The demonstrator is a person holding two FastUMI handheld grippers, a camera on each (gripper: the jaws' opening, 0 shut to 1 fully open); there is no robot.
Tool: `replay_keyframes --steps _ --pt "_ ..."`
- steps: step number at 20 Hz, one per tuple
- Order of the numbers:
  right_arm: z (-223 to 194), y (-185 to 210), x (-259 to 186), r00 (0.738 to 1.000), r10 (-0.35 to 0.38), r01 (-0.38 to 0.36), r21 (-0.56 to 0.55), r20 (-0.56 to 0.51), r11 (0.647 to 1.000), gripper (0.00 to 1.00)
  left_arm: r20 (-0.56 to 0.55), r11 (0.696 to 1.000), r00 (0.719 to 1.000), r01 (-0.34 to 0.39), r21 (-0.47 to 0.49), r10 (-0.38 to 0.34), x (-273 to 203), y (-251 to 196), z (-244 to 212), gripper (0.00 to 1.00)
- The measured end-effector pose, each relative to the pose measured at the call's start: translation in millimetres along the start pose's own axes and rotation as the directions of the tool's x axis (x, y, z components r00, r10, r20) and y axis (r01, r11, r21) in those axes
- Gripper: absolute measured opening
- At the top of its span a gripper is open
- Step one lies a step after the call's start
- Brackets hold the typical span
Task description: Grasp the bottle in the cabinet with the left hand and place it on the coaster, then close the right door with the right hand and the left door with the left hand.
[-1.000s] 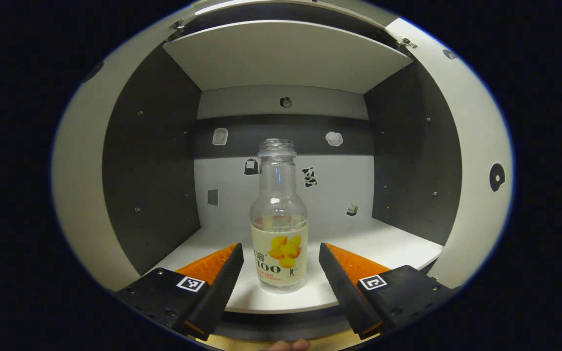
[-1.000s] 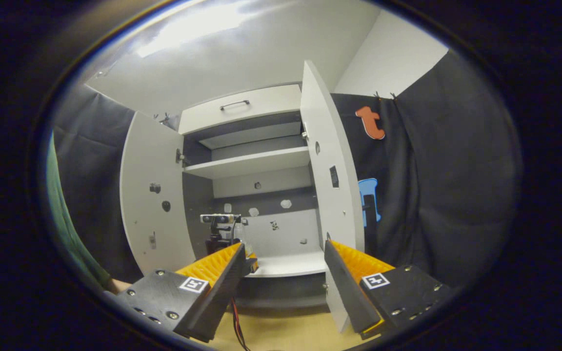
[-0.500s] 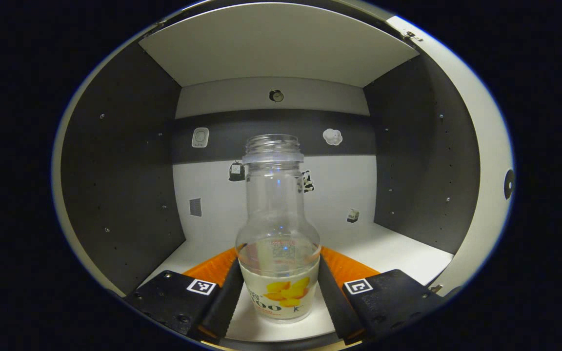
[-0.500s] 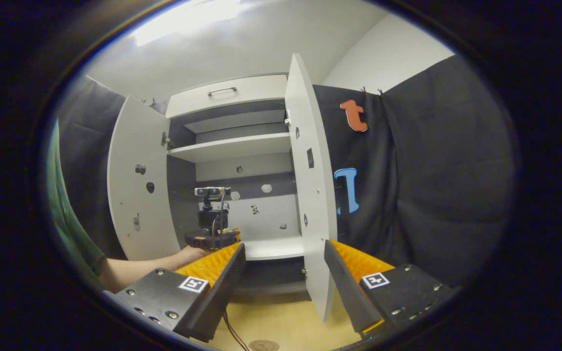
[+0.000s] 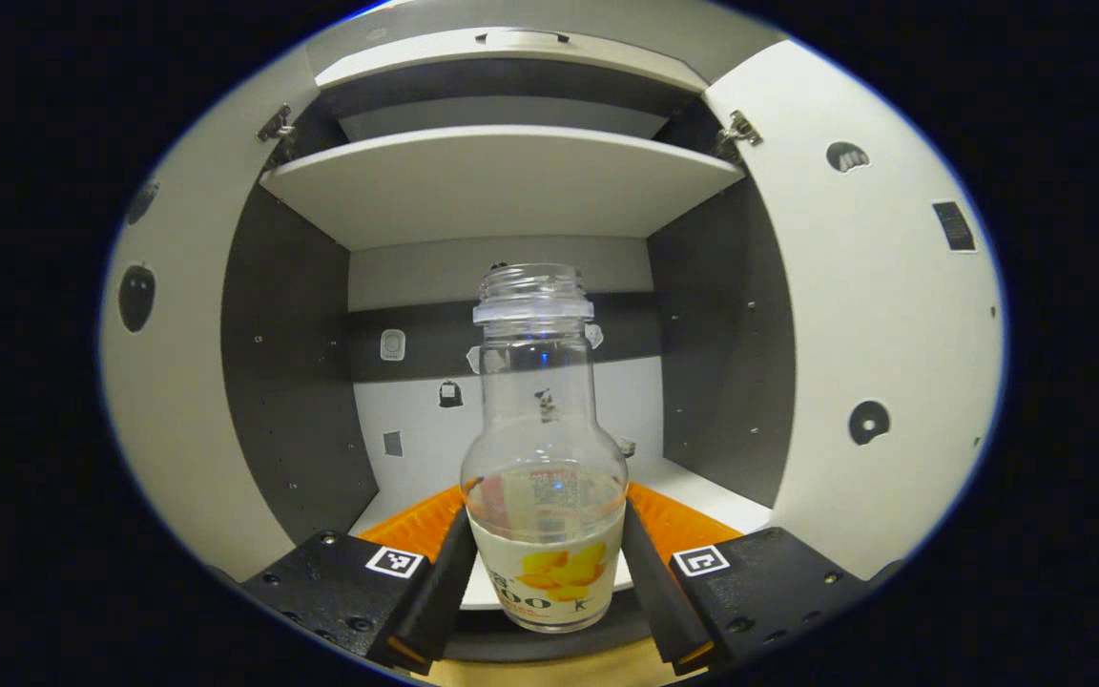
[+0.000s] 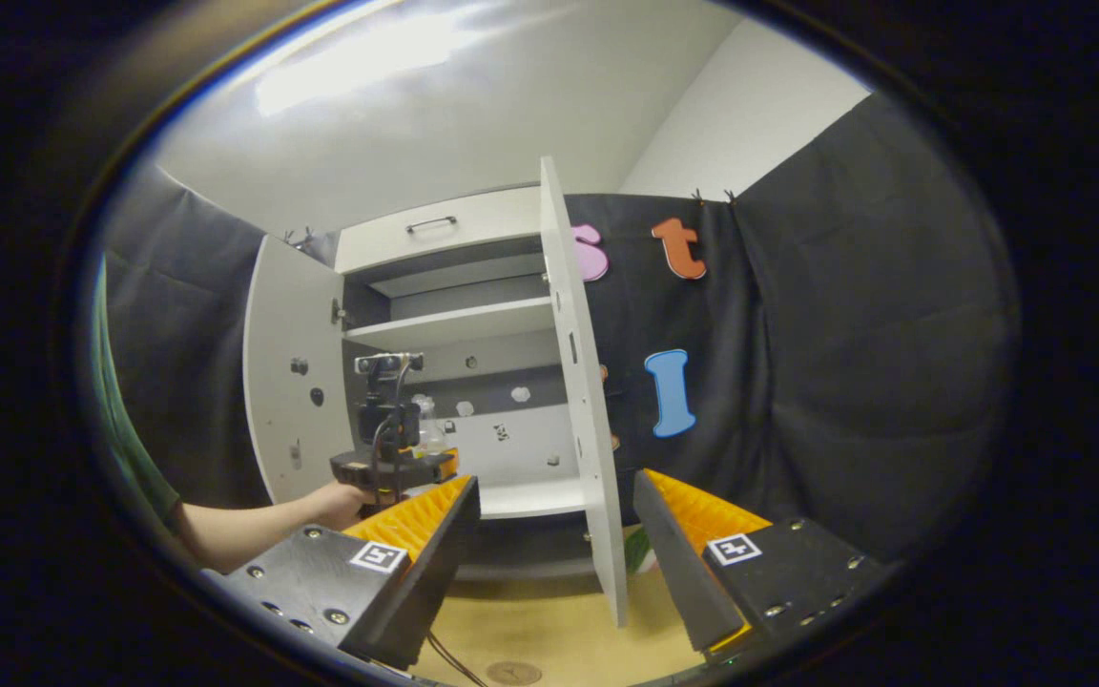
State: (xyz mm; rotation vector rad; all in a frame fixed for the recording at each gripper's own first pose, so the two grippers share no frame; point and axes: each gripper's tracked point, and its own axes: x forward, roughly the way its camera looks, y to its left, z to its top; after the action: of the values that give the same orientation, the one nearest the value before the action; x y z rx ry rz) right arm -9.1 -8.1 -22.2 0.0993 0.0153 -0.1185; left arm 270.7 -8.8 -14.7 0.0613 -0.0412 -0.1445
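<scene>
Cabinet [image 5: 502, 181] takes up most of my left gripper view: white shelf board at 12 o'clock, dark side walls at 9 and 3, pale back panel with small stickers [image 5: 393, 344] around centre. In my right gripper view the same cabinet [image 6: 454, 324] sits at about 10 o'clock from frame centre, both doors swung open. Left door [image 6: 294, 382] stands at 9 o'clock of the opening; right door [image 6: 580, 382] is edge-on toward me, near centre. In the left gripper view the doors flank the opening, left door [image 5: 168, 382] at 9, right door [image 5: 874, 315] at 3.

Wooden tabletop [image 6: 549, 639] runs along 6 o'clock in the right gripper view, with a round coaster [image 6: 512, 673] lying on it at the very bottom edge.

A person's hand [image 6: 335, 501] and bare forearm come in from 8 o'clock, holding the left gripper [image 6: 395, 468] in front of the cabinet's lower shelf.

Clear glass bottle [image 5: 545, 458], uncapped, upright, yellow fruit label low on the body. It sits dead centre to 6 o'clock in my left gripper view, between my left gripper [image 5: 545, 572] fingers; both press its labelled sides, so it's clamped. Base is at the shelf's front lip; can't tell if it's resting there or lifted. In the right gripper view, the bottle [image 6: 427, 434] pokes up just past that tool.

My right gripper [image 6: 557, 553] at 6 o'clock: fingers spread wide, nothing between them, hanging over the tabletop, well apart from the right door.
</scene>
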Motion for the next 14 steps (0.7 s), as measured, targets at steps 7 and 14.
replay_keyframes --steps 7,14 --pt "-8.3 -22.2 -33.9 0.999 0.033 -0.033 0.014 -0.02 0.999 0.98 0.01 0.997 0.997 0.081 0.013 -0.081 -96.6 -54.2 -31.1 0.8" --pt "-29.0 -46.8 -50.0 0.997 0.03 -0.03 0.007 -0.064 1.0 0.99 -0.007 0.985 0.986 0.167 -0.043 -0.168 -162.9 -104.0 -105.5 0.8"
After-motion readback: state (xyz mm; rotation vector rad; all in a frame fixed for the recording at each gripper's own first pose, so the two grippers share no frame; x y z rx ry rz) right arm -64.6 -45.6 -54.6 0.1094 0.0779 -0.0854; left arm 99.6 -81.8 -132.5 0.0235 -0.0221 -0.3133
